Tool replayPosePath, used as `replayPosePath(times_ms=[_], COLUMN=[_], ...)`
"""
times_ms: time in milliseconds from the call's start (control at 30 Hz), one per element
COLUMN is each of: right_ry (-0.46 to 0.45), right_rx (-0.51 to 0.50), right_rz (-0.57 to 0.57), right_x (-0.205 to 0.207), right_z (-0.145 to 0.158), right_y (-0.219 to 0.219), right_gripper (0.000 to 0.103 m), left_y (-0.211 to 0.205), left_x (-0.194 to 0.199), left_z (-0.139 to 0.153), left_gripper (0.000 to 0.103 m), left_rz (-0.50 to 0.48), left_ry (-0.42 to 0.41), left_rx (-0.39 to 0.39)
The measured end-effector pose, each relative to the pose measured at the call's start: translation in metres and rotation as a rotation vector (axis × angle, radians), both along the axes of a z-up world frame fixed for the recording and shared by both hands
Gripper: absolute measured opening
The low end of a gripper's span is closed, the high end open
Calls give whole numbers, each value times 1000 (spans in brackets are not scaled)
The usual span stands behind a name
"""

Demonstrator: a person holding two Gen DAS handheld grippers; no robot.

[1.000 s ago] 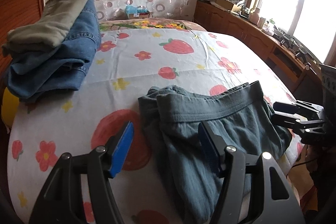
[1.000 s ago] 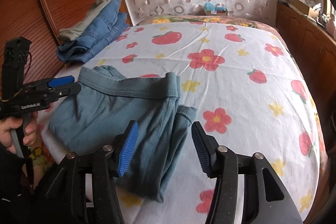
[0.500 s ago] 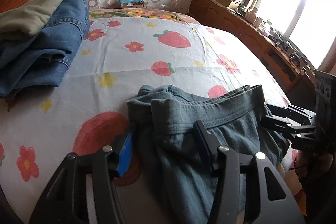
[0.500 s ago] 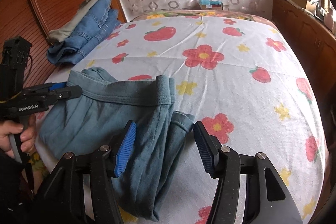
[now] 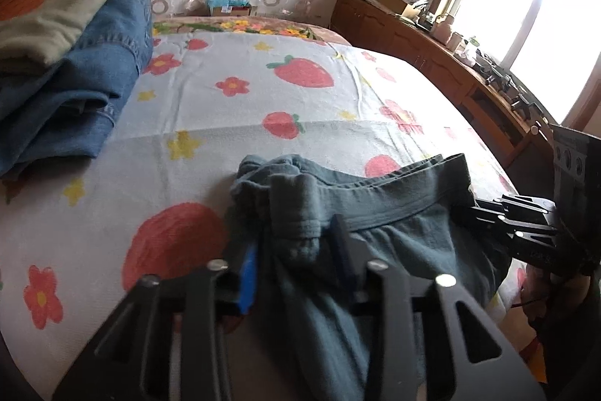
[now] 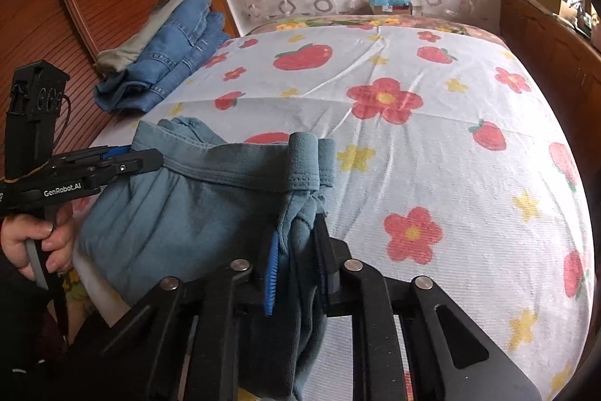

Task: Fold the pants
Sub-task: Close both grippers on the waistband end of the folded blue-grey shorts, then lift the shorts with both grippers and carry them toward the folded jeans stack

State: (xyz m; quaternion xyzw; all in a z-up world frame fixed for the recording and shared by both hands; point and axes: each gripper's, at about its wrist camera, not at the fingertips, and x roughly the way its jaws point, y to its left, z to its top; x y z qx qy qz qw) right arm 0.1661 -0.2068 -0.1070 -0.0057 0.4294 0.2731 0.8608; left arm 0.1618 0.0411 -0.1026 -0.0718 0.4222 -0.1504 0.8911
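Grey-blue pants [image 5: 394, 232] lie crumpled at the near edge of the bed, waistband turned away from me. My left gripper [image 5: 295, 243] has its jaws closing, and they pinch a bunched end of the waistband between the pads. In the right wrist view the pants [image 6: 180, 213] spread to the left. There my right gripper [image 6: 298, 235] is also closing, its pads pressed on the other bunched end of the fabric. Each gripper shows in the other's view: the right gripper [image 5: 484, 209] at the pants' right edge, the left gripper [image 6: 150, 158] at their far left corner.
The bed carries a white sheet [image 5: 300, 108] printed with strawberries and flowers. A stack of folded jeans [image 5: 75, 93] with an olive garment on top sits at its far left. A wooden cabinet [image 5: 432, 51] runs along the right side. A hand [image 6: 33, 239] holds the left gripper's handle.
Both grippers' jaws have narrowed from wide apart to pinching the pants' fabric. The waistband ends are now gathered up between the pads. Neither hand has shifted much.
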Motion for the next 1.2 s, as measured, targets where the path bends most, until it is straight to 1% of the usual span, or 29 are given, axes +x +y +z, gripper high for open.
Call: replayPosePath(times_ms=[33, 67, 200, 333, 533, 667, 867, 1033, 1200], right_ry=[-2, -4, -31, -77, -141, -172, -235, -278, -319], right_rx=[7, 14, 49, 71, 71, 77, 71, 78, 86], right_rz=[5, 8, 13, 19, 38, 64, 89, 111, 142], right_x=[-1, -1, -7, -16, -25, -30, -33, -29, -23], right_z=[0, 1, 9, 24, 45, 59, 85, 107, 127], right_y=[0, -1, -4, -5, 2, 7, 16, 26, 40], right_gripper=[11, 10, 9, 9, 9, 9, 9, 8, 8], left_y=[-1, -2, -3, -3, -3, -3, 1, 10, 23], left_x=[-2, -4, -17, -32, -48, -55, -63, -69, -73], left_z=[2, 5, 19, 34, 57, 72, 95, 115, 127], left_gripper=[21, 20, 19, 18, 16, 15, 15, 15, 15], left_rz=[-1, -3, -9, -9, -14, 0, 6, 30, 60], left_ry=[-10, -21, -71, -121, -185, -227, -285, -337, -370], left_rx=[7, 6, -5, -16, -28, -6, -10, 5, 26])
